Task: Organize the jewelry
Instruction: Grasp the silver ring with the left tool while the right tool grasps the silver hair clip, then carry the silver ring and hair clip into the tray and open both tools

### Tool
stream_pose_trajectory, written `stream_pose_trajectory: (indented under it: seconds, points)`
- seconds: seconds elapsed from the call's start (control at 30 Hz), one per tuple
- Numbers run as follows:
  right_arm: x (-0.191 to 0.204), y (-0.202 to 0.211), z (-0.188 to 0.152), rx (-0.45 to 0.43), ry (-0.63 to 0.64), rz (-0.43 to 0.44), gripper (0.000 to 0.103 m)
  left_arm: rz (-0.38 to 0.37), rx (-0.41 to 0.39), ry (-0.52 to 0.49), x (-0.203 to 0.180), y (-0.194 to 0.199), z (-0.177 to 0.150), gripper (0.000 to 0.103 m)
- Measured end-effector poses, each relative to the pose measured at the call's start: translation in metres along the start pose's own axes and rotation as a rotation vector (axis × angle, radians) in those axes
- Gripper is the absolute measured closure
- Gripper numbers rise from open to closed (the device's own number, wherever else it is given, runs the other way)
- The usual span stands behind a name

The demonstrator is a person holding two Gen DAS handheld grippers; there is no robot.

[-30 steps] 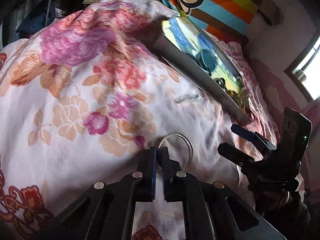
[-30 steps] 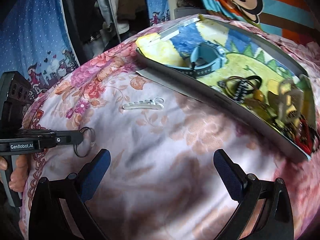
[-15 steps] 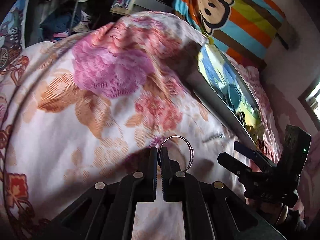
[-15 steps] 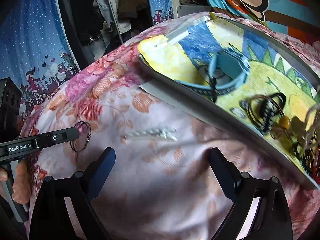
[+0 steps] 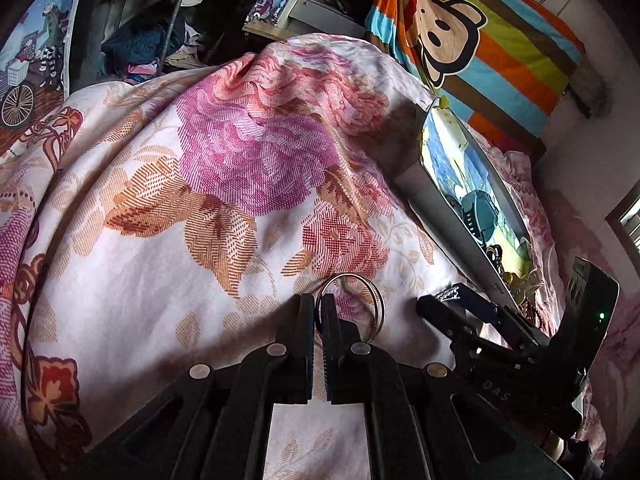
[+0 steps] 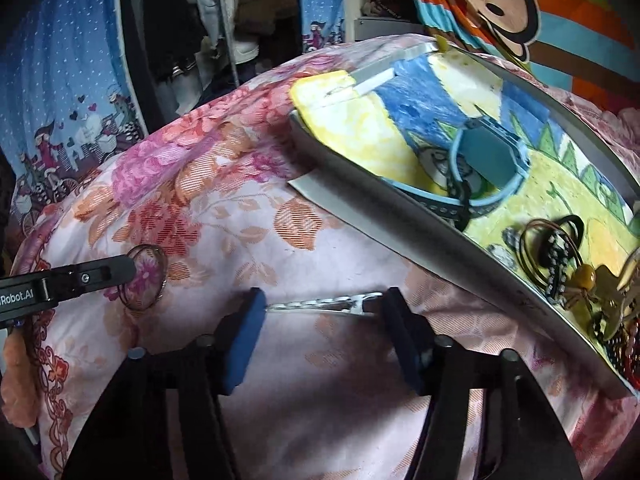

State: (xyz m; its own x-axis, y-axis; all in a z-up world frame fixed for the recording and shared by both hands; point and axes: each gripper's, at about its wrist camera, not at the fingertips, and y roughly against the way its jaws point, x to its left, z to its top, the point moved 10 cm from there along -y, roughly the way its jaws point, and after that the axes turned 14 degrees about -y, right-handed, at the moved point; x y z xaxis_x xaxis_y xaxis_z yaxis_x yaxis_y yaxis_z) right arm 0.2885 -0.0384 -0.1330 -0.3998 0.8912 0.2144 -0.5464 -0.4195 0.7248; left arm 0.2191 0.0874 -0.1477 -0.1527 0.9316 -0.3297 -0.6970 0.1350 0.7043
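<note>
My left gripper point(image 5: 318, 308) is shut on thin silver bangles point(image 5: 370, 294) and holds them just above the floral bedspread; they also show in the right wrist view point(image 6: 144, 278). My right gripper point(image 6: 322, 308) is open, its blue-padded fingers on either side of a silver hair clip point(image 6: 324, 303) that lies on the bedspread. A grey tray point(image 6: 400, 220) with a coloured drawing inside holds a blue watch point(image 6: 486, 156), rings and several other pieces of jewelry point(image 6: 576, 276). The tray also shows in the left wrist view point(image 5: 444, 216).
The floral bedspread point(image 5: 200, 200) bulges up under everything. A striped monkey-print cloth point(image 5: 460, 32) hangs behind the tray. Clothes and clutter point(image 6: 224, 20) fill the back left. The right gripper shows in the left wrist view point(image 5: 480, 316).
My left gripper has lifted the bangles off the bedspread. My right gripper has moved forward and down and has narrowed around the hair clip.
</note>
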Motion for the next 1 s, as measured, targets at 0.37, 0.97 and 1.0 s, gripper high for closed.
stream_pose_trajectory:
  seconds: [0.37,0.97,1.0]
  points:
    - [-0.022,0.038,-0.011,-0.067,-0.101,0.012,0.049,-0.023,0.013,-0.069,-0.022,0.003,-0.006,0.099]
    - [-0.139,0.155,-0.014,-0.301,-0.173,-0.122,0.049,-0.041,-0.131,-0.297,-0.096,0.038,-0.001,0.100]
    - [-0.147,0.156,-0.010,-0.328,-0.187,-0.143,0.049,-0.035,-0.135,-0.310,-0.100,0.038,0.001,0.100]
